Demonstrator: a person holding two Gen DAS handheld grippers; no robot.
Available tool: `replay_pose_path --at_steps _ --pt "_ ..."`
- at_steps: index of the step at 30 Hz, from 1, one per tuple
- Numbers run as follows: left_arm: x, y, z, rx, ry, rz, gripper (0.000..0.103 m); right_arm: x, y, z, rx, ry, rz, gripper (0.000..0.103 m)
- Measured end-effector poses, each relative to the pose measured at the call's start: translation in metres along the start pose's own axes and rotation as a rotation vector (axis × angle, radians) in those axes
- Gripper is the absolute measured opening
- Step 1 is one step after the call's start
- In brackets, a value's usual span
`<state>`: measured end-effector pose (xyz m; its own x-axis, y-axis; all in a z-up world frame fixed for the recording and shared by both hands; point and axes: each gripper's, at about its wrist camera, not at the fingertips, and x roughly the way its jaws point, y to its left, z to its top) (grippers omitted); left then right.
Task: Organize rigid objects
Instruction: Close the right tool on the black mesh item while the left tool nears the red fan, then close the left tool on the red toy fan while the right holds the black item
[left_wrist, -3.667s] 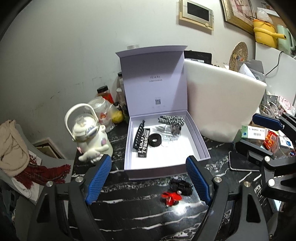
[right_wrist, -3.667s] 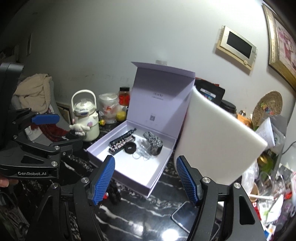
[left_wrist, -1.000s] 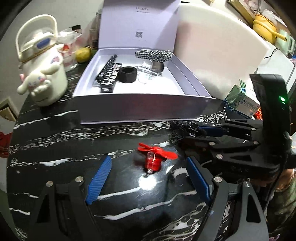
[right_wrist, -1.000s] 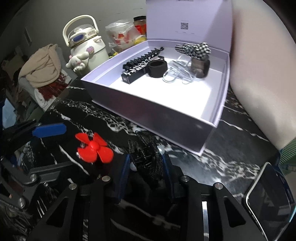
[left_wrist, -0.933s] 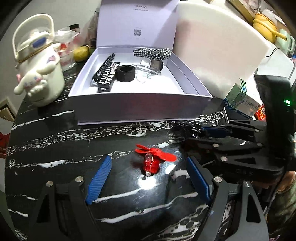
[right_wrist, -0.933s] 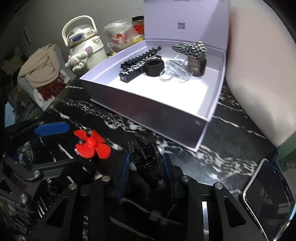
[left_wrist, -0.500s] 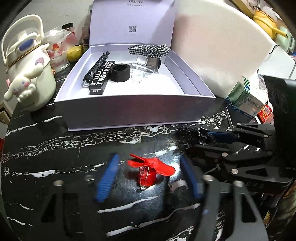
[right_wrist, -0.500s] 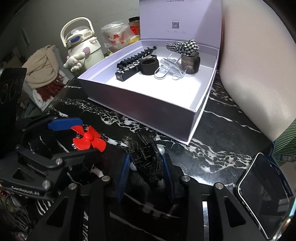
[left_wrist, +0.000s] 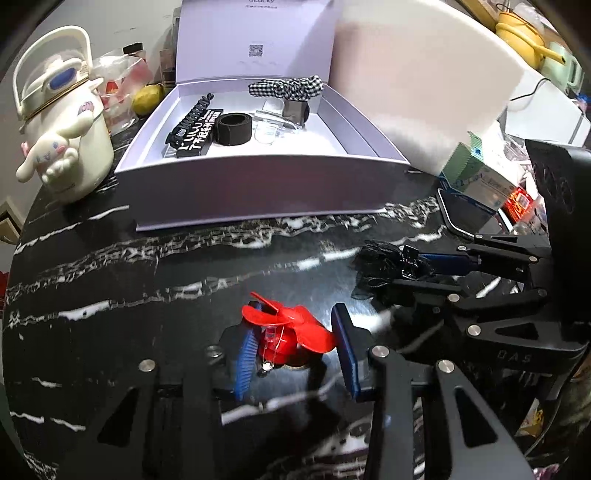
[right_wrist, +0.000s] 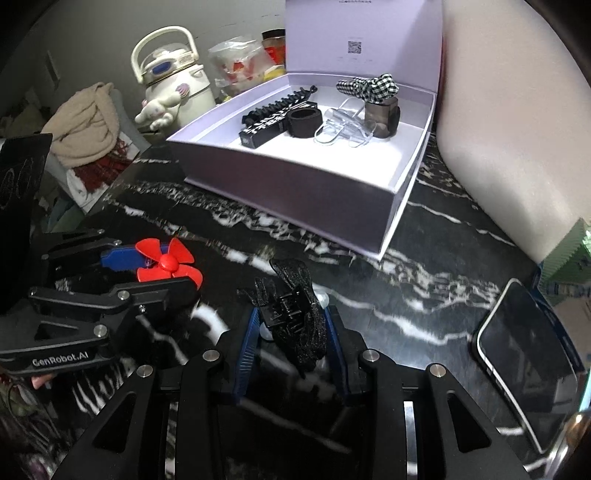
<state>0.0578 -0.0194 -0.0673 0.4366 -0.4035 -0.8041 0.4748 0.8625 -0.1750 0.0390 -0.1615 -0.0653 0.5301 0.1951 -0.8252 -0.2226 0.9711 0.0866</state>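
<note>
Box already holds several clips; left claw has just closed around the red clip. Right claw grips the black clip, both in front of the box, unplaced.

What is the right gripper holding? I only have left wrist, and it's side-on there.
Observer: A black lace hair clip, pinched between both blue fingers of the right gripper.
Operator: Anything beside it?
Observer: A phone, screen up, flat on the table to its right.
Operator: My red flower clip?
Observer: The red flower clip sits between the left gripper's fingers, which have just been closing; its petals overlap both.
</note>
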Motion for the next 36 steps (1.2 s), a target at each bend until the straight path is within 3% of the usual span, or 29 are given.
replay_pose_path --at_steps 9,11,13,15,23,25,28,32,36 --pt "-0.012 -0.009 -0.017 0.032 -0.006 -0.011 0.038 -0.015 0.015 -0.029 -0.03 0.005 -0.001 0.036" --pt "-0.012 -0.01 -0.018 0.039 -0.013 -0.009 0.039 -0.017 0.016 -0.032 -0.033 -0.009 -0.004 0.042" --pt "-0.011 -0.009 -0.018 0.029 -0.012 -0.01 0.039 -0.017 0.018 -0.033 -0.037 -0.016 -0.016 0.059" --pt "-0.011 -0.007 -0.018 0.02 -0.009 -0.013 0.039 -0.015 0.021 -0.033 -0.049 -0.014 -0.043 0.061" --pt "-0.01 -0.009 -0.023 0.023 -0.013 0.001 0.039 -0.009 0.026 -0.029 -0.069 -0.021 -0.093 0.059" --pt "-0.011 -0.009 -0.024 0.026 -0.016 0.005 0.039 -0.009 0.028 -0.029 -0.083 -0.027 -0.116 0.041" --pt "-0.012 -0.008 -0.025 0.021 -0.019 0.006 0.04 -0.009 0.027 -0.028 -0.08 -0.031 -0.1 0.04" --pt "-0.014 0.001 -0.025 -0.038 -0.018 -0.068 0.039 -0.009 0.028 -0.029 -0.077 -0.036 -0.066 0.04" --pt "-0.016 0.001 -0.026 -0.034 -0.018 -0.043 0.039 -0.01 0.03 -0.03 -0.074 -0.031 -0.057 0.04"
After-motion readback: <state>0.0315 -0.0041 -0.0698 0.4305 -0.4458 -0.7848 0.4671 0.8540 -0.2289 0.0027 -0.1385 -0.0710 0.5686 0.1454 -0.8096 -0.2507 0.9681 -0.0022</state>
